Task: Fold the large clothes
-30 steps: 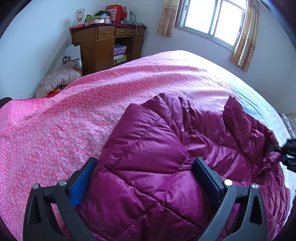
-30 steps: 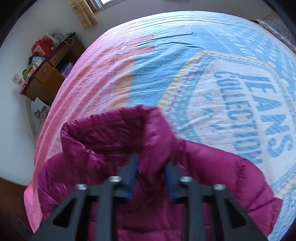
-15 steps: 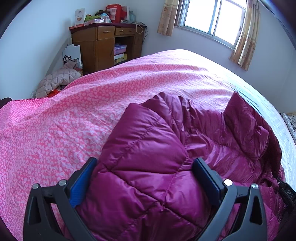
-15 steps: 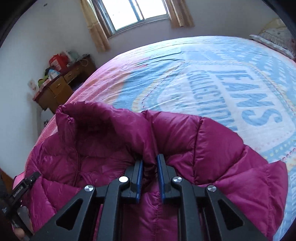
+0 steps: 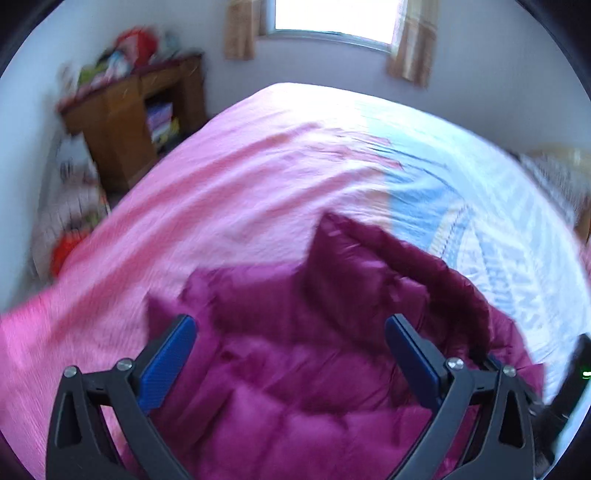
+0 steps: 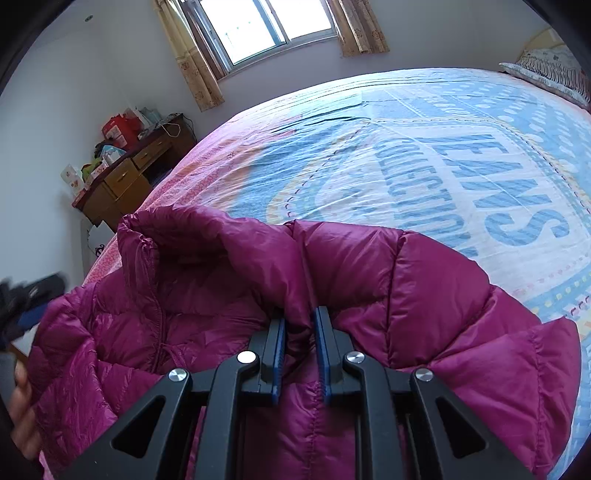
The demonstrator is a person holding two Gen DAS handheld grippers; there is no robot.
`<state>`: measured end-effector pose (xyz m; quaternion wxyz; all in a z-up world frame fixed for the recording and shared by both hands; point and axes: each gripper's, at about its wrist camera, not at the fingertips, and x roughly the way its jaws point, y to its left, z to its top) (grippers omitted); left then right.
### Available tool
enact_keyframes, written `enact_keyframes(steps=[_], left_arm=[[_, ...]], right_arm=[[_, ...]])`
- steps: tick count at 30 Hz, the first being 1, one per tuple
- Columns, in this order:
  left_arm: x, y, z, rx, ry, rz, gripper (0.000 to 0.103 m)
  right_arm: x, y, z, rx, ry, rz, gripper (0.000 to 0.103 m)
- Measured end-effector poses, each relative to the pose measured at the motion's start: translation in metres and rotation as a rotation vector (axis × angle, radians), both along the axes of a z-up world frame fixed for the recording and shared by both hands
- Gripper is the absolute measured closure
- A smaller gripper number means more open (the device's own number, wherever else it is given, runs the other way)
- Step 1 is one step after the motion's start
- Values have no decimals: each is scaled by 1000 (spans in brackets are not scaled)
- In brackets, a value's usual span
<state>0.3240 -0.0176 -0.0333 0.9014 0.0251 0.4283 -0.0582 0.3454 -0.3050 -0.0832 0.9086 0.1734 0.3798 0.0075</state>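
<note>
One large bed (image 6: 424, 155) fills most of both views, covered with a sheet that is pink on the side toward the wooden desk (image 6: 122, 184) and blue with big printed letters on the other side. On this bed lies the purple down jacket (image 6: 229, 295), puffy and quilted, bunched near the person's edge of the bed, with its collar standing up toward the window (image 6: 258, 26).

From the right wrist view, the right gripper (image 6: 299, 332) is pressed together on a fold of the jacket close to the collar seam; the cloth is pinched between the two blue pads (image 6: 320, 343), and the shoulder part bulges to the right of them. From the left wrist view, which is blurred, the left gripper (image 5: 291, 354) is spread wide above the body of the jacket and holds nothing; the fabric lies between and below its fingers.

The important relation is this: the jacket seems to stretch sideways from the pinched collar part toward the left gripper, so the free part of the garment is nearer to the left hand. It seems that the next move needs the left gripper to come down and close on the jacket there, so both ends can be lifted and laid flat. The slippery, thick filling could slide out of a shallow pinch.
</note>
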Motion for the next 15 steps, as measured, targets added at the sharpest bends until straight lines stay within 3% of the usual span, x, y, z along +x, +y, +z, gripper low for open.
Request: enact_keyframes(steps=[2,6,11,14,15], left_arm=[[-6,-24,-2,67,-7,-58,0],[-28,-49,7,90,-107,-110,0],[-4,-63,-11,211,-32,-22,0],[14,-78,-30,336,4,-15,0],[18,-79,-34,381,-7,-4,11]], right_arm=[[-1,-1,0,7,-2,1,87],[-1,-3,-1,21,-4,3,87],[-1,-5,-1,34,-7,6,87],[-1,-5,-1,36,-7,6,87],[-1,-5,-1,38,-8,6,87]])
